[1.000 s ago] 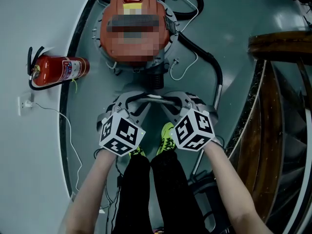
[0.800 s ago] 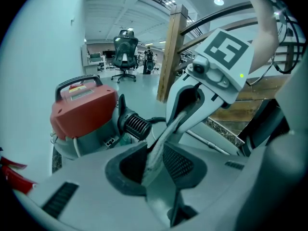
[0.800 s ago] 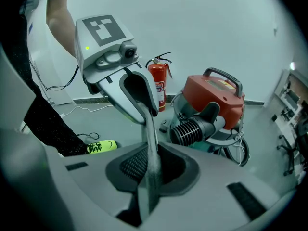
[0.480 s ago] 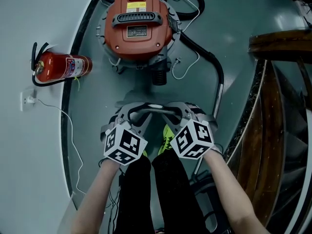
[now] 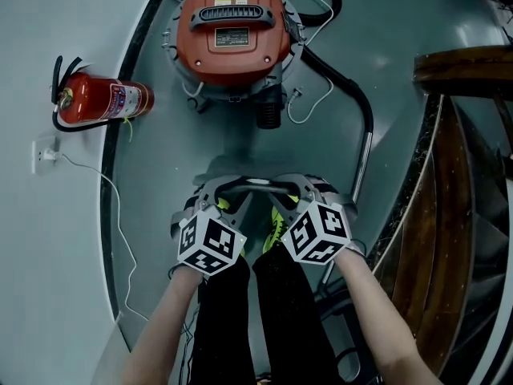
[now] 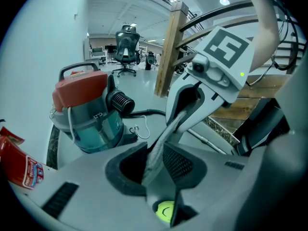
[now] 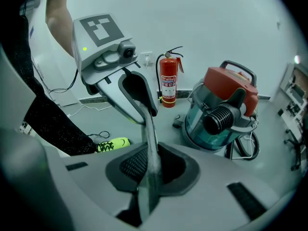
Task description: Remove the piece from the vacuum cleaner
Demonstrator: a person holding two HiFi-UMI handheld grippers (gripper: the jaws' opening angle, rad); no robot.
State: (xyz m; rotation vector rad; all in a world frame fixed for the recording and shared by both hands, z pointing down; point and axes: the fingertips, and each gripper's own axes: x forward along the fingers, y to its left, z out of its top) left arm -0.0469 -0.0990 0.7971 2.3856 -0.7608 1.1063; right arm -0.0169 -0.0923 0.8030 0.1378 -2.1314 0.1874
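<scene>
The left gripper [image 6: 155, 163] and right gripper [image 7: 150, 171] each clamp one end of the grey piece [image 5: 255, 184], near the person, well apart from the far vacuum cleaner [image 5: 236, 34]. Uneven pulling could twist it loose.

A narrow grey piece [image 7: 150, 143] is seen clamped between the jaws of the right gripper [image 7: 149, 172], with the ribbed pads pressed against it from both sides. The piece is curved upward to the left gripper [image 7: 137, 97], by which its far end is gripped. Beyond, a vacuum cleaner [image 7: 221, 112] with a red lid and a black ribbed port is stood on the floor. 1 red fire extinguisher [image 7: 168, 83] is set upright by the wall, and 1 green shoe [image 7: 113, 144] is seen at left.
</scene>
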